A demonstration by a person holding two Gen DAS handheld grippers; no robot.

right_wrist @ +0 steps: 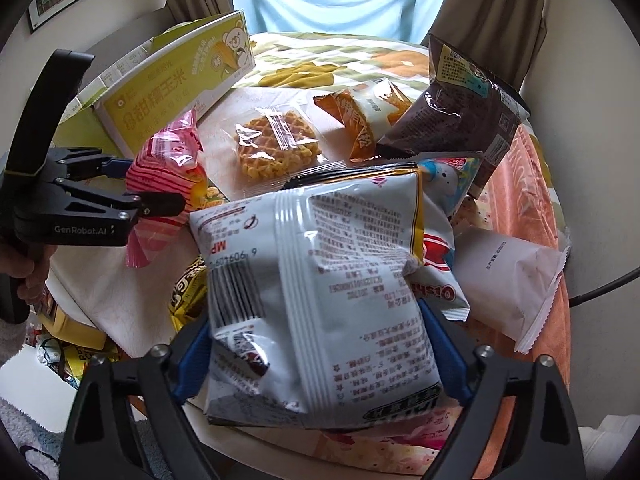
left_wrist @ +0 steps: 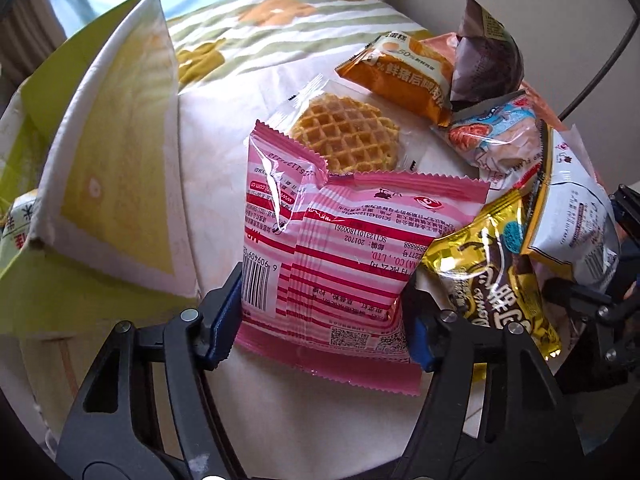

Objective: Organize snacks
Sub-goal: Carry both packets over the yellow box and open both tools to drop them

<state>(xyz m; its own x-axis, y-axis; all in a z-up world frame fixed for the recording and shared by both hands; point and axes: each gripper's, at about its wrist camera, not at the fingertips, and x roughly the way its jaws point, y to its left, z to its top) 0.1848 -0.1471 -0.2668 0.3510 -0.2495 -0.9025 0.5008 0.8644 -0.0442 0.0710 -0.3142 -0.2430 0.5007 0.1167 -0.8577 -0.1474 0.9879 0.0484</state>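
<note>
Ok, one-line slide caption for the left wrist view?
Left gripper clamps a pink striped snack packet above a table scattered with snacks.

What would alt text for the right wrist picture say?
A handheld gripper clamps a white snack bag over a table strewn with snacks. At left, a second gripper holds a pink packet near a yellow box.

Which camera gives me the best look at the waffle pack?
The right wrist view: the waffle pack lies unobstructed, its whole clear wrapper visible. In the left wrist view the waffle pack is partly hidden behind the pink striped packet held by the left gripper.
</note>
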